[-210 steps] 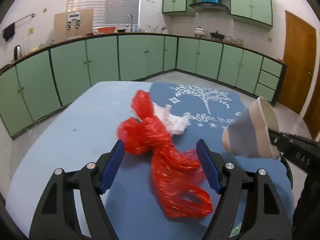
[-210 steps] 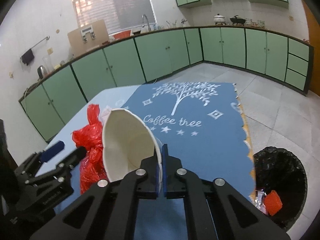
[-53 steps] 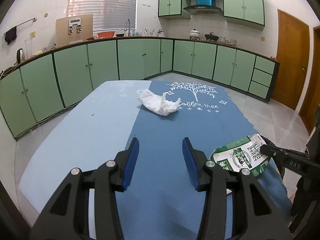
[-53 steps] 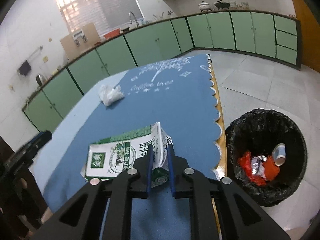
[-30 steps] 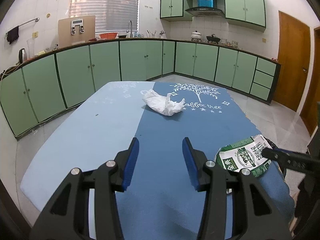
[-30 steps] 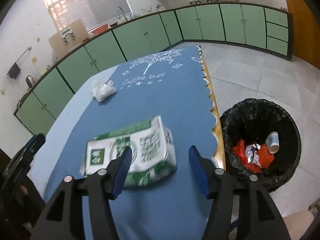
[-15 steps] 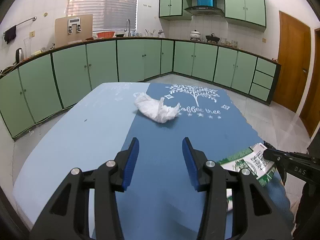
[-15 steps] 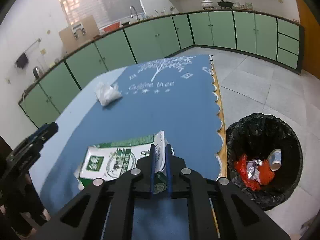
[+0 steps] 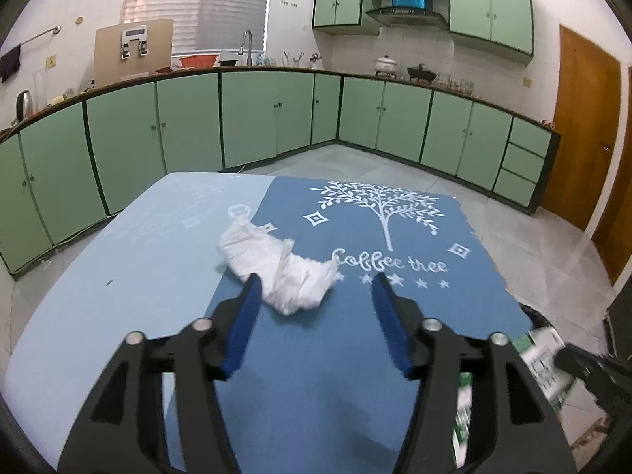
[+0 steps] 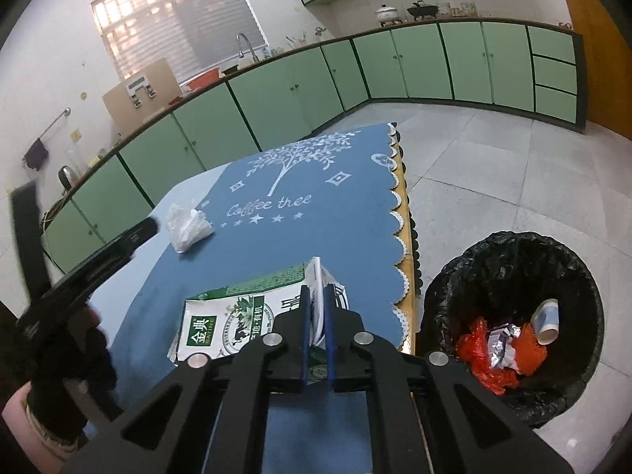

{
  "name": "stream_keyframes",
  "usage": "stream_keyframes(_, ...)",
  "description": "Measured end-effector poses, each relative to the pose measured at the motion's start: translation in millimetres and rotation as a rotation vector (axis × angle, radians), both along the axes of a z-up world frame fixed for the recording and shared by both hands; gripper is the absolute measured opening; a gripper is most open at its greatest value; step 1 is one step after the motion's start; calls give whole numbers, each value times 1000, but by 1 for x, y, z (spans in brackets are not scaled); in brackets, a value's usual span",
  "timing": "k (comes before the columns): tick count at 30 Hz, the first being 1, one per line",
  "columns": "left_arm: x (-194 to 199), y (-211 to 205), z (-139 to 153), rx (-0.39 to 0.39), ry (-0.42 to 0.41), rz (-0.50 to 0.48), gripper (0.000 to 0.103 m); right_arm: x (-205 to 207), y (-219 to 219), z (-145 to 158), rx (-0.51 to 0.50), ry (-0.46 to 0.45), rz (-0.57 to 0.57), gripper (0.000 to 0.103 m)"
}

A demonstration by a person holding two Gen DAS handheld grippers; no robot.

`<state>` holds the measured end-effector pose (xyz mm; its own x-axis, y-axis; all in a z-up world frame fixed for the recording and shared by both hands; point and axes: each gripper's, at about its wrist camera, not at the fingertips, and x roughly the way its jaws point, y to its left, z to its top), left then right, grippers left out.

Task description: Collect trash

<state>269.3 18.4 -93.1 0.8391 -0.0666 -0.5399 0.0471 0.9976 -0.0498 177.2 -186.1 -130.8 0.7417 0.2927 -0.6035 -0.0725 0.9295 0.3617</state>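
Note:
My right gripper (image 10: 316, 296) is shut on the folded top of a flattened green and white milk carton (image 10: 233, 316), held above the blue table cloth (image 10: 308, 233) near its scalloped right edge. The carton also shows blurred at the right in the left wrist view (image 9: 547, 359). My left gripper (image 9: 316, 288) is open and empty, its fingers just short of a crumpled white tissue (image 9: 280, 268) lying on the cloth; the tissue also shows in the right wrist view (image 10: 187, 227). A black-lined trash bin (image 10: 513, 316) stands on the floor right of the table.
The bin holds red plastic, foil and a paper cup (image 10: 547, 320). Green kitchen cabinets (image 9: 189, 118) line the walls beyond a grey tiled floor. A wooden door (image 9: 584, 130) is at the right.
My left gripper has opened wider and moved forward toward the tissue. My right gripper, shut on the carton again after opening a second ago, has moved toward the bin side.

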Motion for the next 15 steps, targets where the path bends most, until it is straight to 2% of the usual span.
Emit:
stream_keyframes(5, 41, -4, -7, 32, 34, 37, 67, 6, -1, -6, 9, 5, 7, 7)
stream_keyframes(9, 75, -2, -22, 30, 148, 44, 67, 8, -3, -9, 19, 13, 6, 7)
stream_keyframes(11, 84, 1, -29, 5, 202, 39, 50, 8, -3, -10, 18, 11, 7, 7)
stream_keyframes(12, 86, 2, -31, -4, 219, 33, 31, 8, -2, -10, 17, 11, 7, 7)
stream_keyframes(13, 87, 2, -32, -16, 228, 18, 17, 8, -2, -10, 9, 9, 10, 8)
stream_keyframes(15, 85, 1, -32, -19, 221, 5, 5, 8, 0, -10, -2, 6, 11, 8)
